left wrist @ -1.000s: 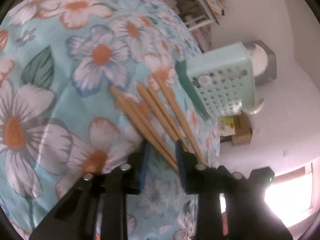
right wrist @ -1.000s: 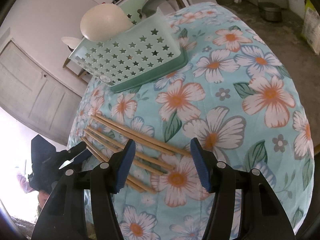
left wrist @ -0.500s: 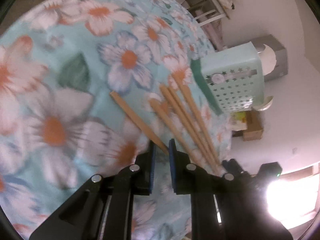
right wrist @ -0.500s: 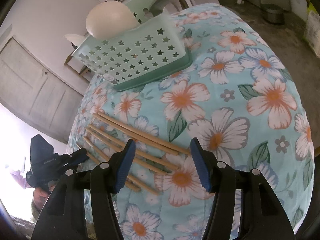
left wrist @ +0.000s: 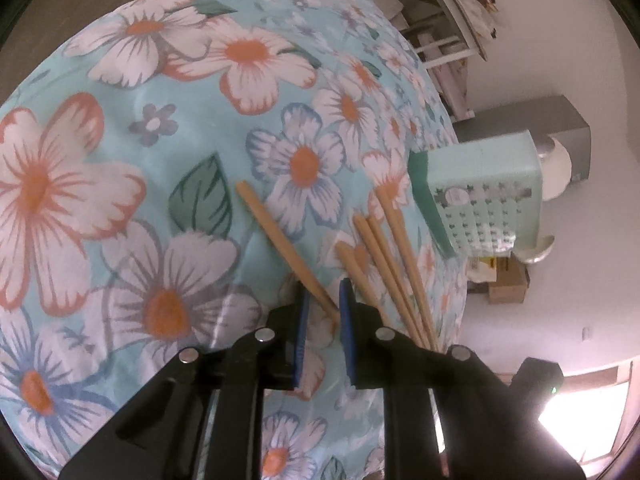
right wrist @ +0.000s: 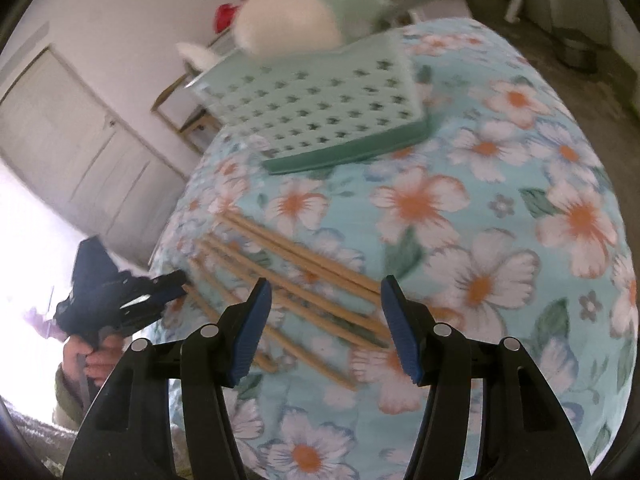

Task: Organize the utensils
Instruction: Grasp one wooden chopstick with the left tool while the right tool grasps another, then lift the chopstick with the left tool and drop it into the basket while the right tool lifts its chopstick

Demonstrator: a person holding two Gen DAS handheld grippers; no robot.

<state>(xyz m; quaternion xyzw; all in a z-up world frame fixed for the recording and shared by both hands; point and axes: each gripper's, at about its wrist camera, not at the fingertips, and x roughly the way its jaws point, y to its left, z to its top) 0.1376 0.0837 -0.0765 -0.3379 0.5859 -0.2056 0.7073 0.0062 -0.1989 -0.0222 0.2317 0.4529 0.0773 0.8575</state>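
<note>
The job has barely begun. All the wooden chopsticks are still out on the flowery desk, and none is in the pale green star-holed basket, which already holds white spoons. The left gripper is pinched on the thin end of one chopstick, and that stick is angled away from the other chopsticks, which lie in a bunch just beside it. The right gripper hangs over the bunch with its jaws apart, holding nothing. The basket stands beyond the sticks.
</note>
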